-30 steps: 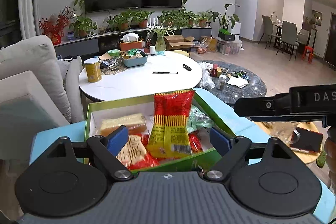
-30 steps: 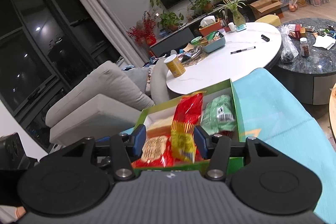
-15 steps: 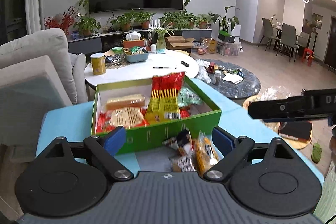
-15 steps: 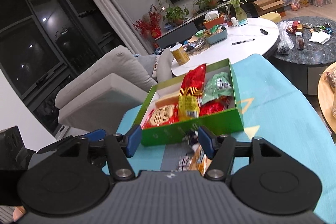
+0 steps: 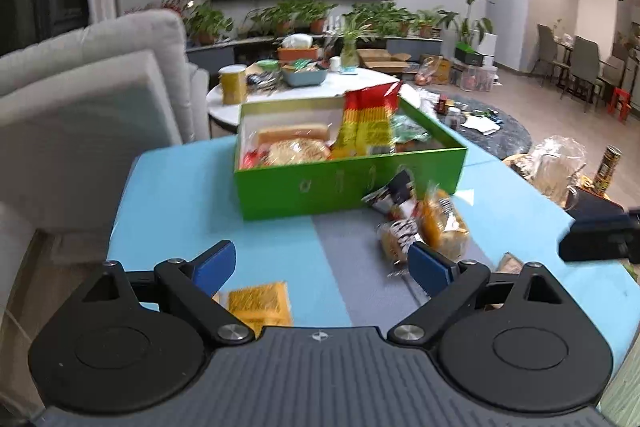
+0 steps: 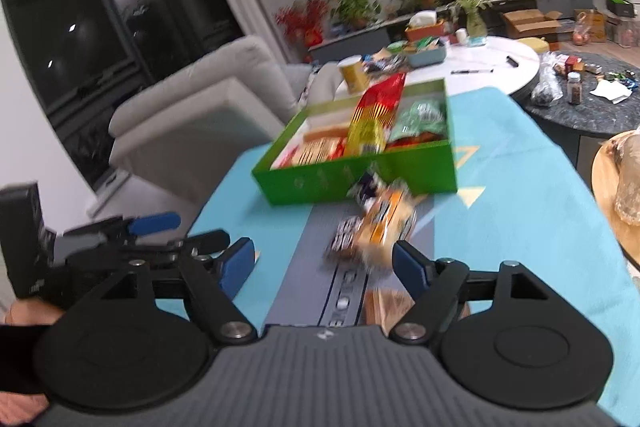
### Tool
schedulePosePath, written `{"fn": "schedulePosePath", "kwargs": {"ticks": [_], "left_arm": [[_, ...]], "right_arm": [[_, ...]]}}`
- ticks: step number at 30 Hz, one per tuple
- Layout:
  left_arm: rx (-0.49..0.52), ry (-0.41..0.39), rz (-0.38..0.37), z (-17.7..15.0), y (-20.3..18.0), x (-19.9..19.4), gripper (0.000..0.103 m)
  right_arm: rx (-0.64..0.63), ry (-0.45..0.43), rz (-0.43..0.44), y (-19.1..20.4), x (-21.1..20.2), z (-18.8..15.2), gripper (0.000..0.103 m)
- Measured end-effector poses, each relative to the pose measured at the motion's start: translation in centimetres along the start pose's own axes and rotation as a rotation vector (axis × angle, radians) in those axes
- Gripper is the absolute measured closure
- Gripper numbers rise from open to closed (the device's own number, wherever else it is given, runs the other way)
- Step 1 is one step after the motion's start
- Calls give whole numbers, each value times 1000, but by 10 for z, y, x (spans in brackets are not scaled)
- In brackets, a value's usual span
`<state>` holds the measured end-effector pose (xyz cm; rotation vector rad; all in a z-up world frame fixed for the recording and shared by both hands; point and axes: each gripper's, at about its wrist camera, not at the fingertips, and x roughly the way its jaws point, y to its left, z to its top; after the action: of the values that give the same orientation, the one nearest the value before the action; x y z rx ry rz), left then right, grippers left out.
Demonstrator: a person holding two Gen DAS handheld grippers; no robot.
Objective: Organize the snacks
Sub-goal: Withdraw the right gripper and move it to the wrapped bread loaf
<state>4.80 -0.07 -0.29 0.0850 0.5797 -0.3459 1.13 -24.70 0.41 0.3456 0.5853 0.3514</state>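
Only the left wrist view shows a yellow packet (image 5: 258,303) lying flat on the desk (image 5: 172,195) just under the left gripper (image 5: 320,267), which is spread and empty. Only the right wrist view shows a brown packet (image 6: 386,307) beneath the right gripper (image 6: 324,265), also spread and empty. The green box (image 6: 360,175) holds a tall red bag (image 6: 376,119), green pack (image 6: 420,119) and biscuits (image 5: 298,151). Loose snacks (image 5: 424,223) lie just before it.
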Motion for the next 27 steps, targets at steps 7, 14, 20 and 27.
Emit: {"fn": "schedulePosePath", "kwargs": {"ticks": [7,14,20,27], "left_arm": [[-37,45,44,-19,14,7,11],[-70,79,91,-32,29,11,11],[-75,107,98,-40,33,13,11],[-101,123,72,-45,35,12,11]], "right_arm": [[-19,95,-16,-1,7,-28,38],[-62,173,-18,0,8,-49,38],[-42,237,10,2,13,-62,38],[-9,303,47,8,29,-62,34]]}}
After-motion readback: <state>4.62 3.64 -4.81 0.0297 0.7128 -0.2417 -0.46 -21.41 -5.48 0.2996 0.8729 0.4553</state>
